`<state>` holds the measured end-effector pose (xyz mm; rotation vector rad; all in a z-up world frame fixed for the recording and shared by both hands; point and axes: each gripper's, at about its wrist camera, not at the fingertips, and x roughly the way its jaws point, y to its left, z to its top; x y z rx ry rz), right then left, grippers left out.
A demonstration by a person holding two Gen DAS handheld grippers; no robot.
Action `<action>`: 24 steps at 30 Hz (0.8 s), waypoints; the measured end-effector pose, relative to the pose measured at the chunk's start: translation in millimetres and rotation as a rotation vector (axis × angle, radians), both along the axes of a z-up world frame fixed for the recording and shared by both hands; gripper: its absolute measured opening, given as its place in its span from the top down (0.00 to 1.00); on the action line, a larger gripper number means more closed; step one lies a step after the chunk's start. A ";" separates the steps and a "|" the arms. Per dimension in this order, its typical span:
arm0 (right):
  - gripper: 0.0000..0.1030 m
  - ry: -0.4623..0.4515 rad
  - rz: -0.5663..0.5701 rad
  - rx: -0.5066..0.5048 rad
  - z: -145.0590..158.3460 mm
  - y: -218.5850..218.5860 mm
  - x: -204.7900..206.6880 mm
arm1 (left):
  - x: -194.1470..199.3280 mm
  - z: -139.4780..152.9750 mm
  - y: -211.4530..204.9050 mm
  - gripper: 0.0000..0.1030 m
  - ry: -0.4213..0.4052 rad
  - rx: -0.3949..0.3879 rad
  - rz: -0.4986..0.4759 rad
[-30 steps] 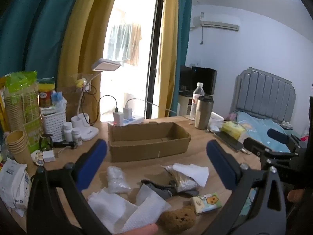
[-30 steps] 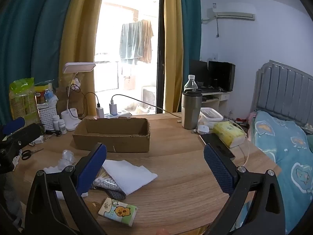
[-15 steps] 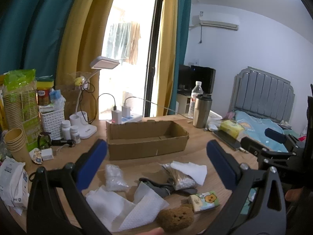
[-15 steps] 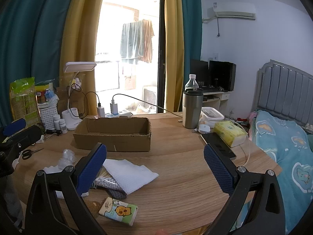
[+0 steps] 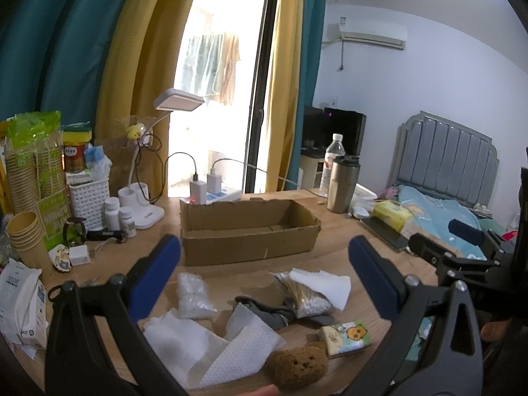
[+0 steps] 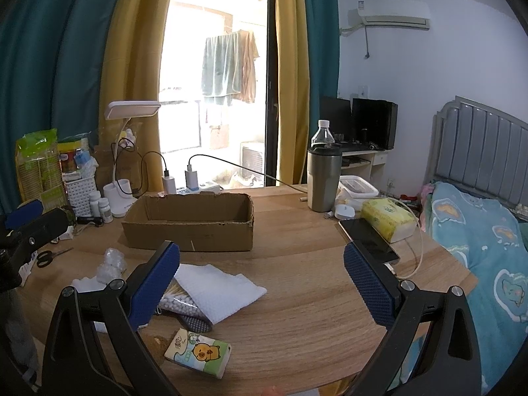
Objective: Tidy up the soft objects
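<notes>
Your soft objects lie loose on the near part of the wooden table (image 6: 313,283): the brown bear sponge (image 5: 297,364) nearest you, the small tissue pack (image 5: 346,336) just right of it, 2 white paper towels (image 5: 211,346) to its left, a grey cloth (image 5: 264,310) and a bag of cotton swabs (image 5: 307,300) further in, and a clear plastic bag (image 5: 193,297) on the left. The cardboard box (image 5: 247,227) stands open and empty beyond them, which looks like the place to gather them. Your left gripper (image 5: 264,264) hangs above the pile with its jaws spread wide and nothing between them; your right gripper (image 6: 262,264) is likewise wide apart and empty, over bare wood to the right of the pile. Start with 1 item at the edge, probably the sponge or the tissue pack, so you don't drag the towels. Come straight down, pinch across the narrow side, and squeeze gently since these will compress. Keep clear of the phone (image 6: 369,241) and its cable on the right.
</notes>
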<state>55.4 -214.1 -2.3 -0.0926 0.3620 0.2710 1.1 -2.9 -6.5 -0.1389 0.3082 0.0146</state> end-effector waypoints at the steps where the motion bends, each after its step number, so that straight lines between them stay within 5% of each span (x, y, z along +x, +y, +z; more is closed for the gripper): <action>1: 0.01 0.001 -0.002 0.002 -0.3 -0.9 1.3 | 0.2 -0.6 0.6 0.00 0.001 -0.001 0.001; 24: 0.01 0.018 0.003 0.000 -4.9 5.6 1.7 | 0.9 -7.4 4.5 0.00 0.019 -0.015 0.015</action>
